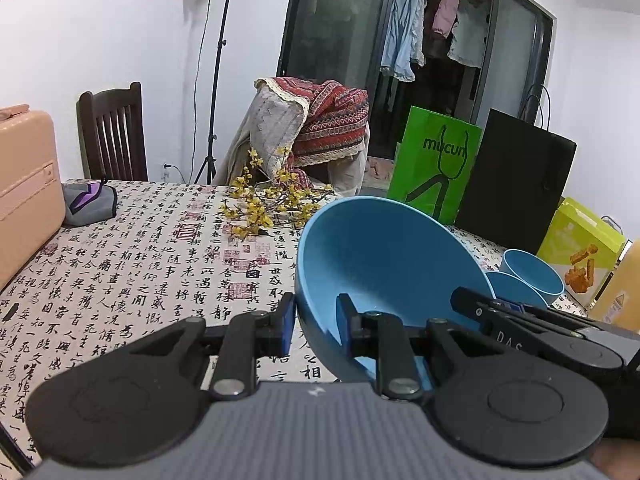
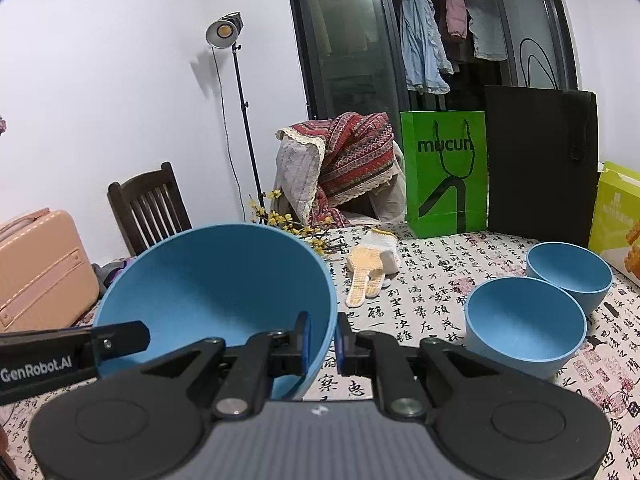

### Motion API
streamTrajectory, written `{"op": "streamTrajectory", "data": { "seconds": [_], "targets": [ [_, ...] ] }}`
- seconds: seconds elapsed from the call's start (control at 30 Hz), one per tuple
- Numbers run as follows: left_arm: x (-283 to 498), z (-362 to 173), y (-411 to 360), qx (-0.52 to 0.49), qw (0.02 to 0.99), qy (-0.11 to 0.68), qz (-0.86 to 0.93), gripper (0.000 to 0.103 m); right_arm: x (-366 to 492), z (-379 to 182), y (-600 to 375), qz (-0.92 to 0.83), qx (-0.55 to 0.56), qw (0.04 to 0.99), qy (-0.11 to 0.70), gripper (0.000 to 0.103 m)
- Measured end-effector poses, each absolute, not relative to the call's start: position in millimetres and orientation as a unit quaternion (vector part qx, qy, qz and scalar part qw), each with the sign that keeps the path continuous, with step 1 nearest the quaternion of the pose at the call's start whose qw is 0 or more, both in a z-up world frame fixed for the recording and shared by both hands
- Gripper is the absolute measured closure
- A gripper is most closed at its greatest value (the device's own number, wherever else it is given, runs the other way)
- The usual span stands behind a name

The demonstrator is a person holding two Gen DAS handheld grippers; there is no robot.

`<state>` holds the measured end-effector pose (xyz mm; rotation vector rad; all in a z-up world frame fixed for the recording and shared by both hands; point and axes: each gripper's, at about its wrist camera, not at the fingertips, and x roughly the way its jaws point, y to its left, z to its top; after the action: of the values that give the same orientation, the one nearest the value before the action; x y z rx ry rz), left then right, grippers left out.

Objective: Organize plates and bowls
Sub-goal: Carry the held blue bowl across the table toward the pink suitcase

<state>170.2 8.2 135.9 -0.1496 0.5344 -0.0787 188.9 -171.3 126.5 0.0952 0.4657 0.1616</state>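
While held: large blue bowl (image 2: pixel 216 292), both grippers pinching its rim
Left: two small bowls (image 2: pixel 524 324), seemingly unstacked, table's right edge

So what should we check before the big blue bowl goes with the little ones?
1. Left gripper clamped on the big bowl's rim: ok.
2. Right gripper clamped on the opposite rim: ok.
3. Big bowl level: not ok, it is tilted, with its opening facing the cameras.
4. Big bowl empty: ok, nothing inside.
5. Two small bowls upright, empty and side by side on the tablecloth: ok.
6. Glove out of the way: ok, it lies apart from the small bowls.
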Motion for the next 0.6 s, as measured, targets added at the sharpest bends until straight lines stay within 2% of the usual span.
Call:
{"op": "streamTrajectory", "data": {
  "seconds": [0.6],
  "targets": [
    [148,134,30,-0.086,0.961,0.26,-0.03,0.081,172,125,-149,0.092,0.041,0.968,0.229,0.091]
  ]
}}
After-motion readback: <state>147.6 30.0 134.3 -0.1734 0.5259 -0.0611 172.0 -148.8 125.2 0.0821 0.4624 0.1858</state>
